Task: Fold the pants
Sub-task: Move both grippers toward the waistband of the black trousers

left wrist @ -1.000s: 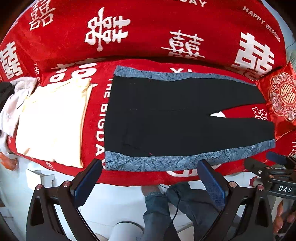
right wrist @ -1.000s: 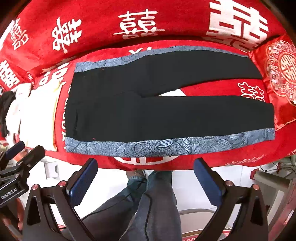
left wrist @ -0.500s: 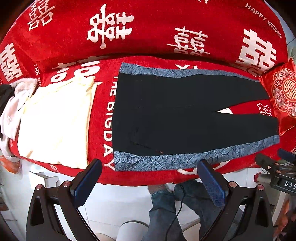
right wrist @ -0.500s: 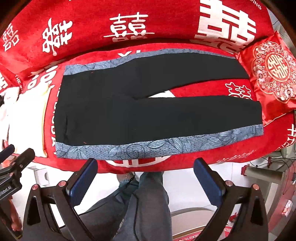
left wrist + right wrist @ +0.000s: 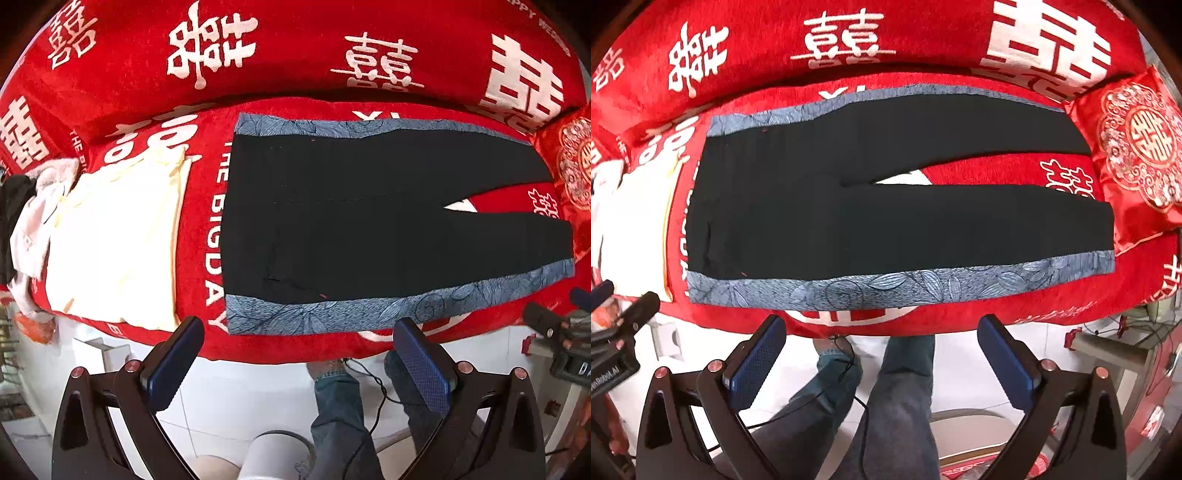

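Black pants [image 5: 369, 225] [image 5: 886, 221] with grey-blue leaf-print side bands lie flat on a red sofa seat, waist to the left, both legs running right with a narrow gap between them. My left gripper [image 5: 299, 354] hangs open in front of the sofa's edge, below the waist end, nothing between its blue pads. My right gripper [image 5: 882, 347] is likewise open and empty, held off the sofa's front edge below the near leg. Neither touches the cloth.
A folded cream garment [image 5: 118, 243] lies left of the pants, with a pile of clothes [image 5: 22, 221] beyond it. A red embroidered cushion [image 5: 1137, 147] sits at the right end. The person's jeans-clad legs [image 5: 886, 406] stand on white floor tiles below.
Both views have shifted slightly: the left gripper has drifted left so the pants sit further right in its view; the right gripper has drifted right. The pants have not moved.
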Available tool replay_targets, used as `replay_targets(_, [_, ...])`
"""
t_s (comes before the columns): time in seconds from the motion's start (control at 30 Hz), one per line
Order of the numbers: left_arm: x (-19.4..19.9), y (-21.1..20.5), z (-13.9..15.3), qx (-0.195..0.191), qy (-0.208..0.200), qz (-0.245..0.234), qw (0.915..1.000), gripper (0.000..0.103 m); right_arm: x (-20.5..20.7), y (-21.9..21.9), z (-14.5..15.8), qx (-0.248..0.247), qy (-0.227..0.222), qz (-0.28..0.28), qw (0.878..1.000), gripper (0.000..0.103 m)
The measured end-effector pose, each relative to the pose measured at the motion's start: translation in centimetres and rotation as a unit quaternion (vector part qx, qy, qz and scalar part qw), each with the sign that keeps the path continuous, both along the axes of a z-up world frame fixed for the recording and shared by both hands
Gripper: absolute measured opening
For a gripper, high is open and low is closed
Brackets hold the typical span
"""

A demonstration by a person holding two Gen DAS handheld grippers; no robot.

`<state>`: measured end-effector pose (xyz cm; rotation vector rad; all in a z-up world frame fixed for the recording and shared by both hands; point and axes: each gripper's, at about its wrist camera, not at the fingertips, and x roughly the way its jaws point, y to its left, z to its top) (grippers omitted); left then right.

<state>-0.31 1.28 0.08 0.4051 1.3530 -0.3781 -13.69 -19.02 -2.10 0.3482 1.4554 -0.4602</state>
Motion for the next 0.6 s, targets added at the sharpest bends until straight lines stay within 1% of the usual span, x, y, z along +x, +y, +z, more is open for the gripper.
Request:
replay_targets(0.1, [0.0, -0.8, -0.4, -0.004, 0.008, 0.019, 0.9998, 0.103, 0.1, -0.7, -0.4, 0.006, 0.005, 0.012, 1.0, 0.103])
replay_targets(0.3, [0.1, -2.3, -1.3, 0.004, 0.016, 0.032, 0.9994, 0.103, 0.5, -2.0, -1.5, 0.019, 0.02, 0.025, 0.999, 0.103])
replay_targets(0.47, [0.1, -3.7, -2.3, 0.02, 0.015, 0.023, 0.9994, 0.103, 0.9, -2.9, -2.3, 0.024, 0.023, 0.023, 0.999, 0.103])
replay_targets(0.6, [0.1, -4.5, -3.2, 0.046, 0.014, 0.008, 0.9988, 0.103, 1.0, -3.2, -3.0, 0.027, 0.024, 0.019, 0.999, 0.103])
